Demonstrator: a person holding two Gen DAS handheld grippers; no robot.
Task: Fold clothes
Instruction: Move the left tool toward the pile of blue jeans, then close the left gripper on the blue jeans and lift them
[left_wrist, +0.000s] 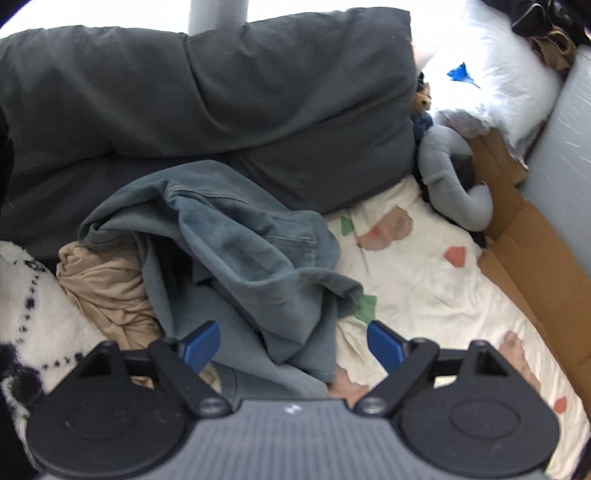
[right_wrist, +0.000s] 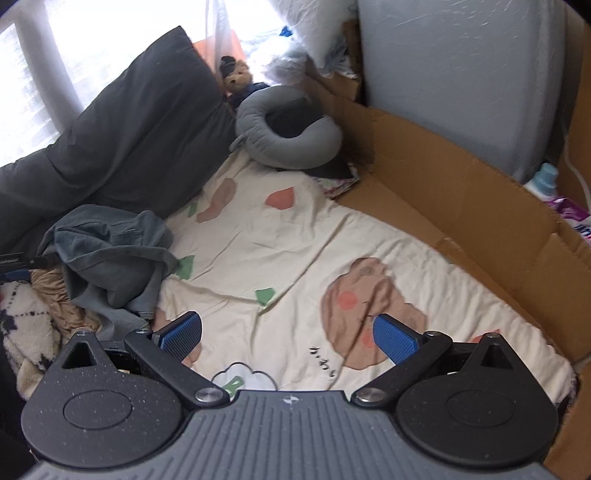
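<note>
The bed (right_wrist: 295, 236) is big, with a crumpled blue top (left_wrist: 236, 251) at its left side. Left gripper (left_wrist: 293, 345) hangs over the top, jaws apart. Right gripper (right_wrist: 288, 338) has jaws apart too. Folding hasn't started; next, grab an edge.

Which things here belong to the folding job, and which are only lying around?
For the job:
- blue-grey garment, crumpled
- tan garment beside it
- left gripper, open
- right gripper, open

Lying about:
- grey neck pillow
- dark pillow
- teddy bear
- cardboard
- printed sheet
</note>
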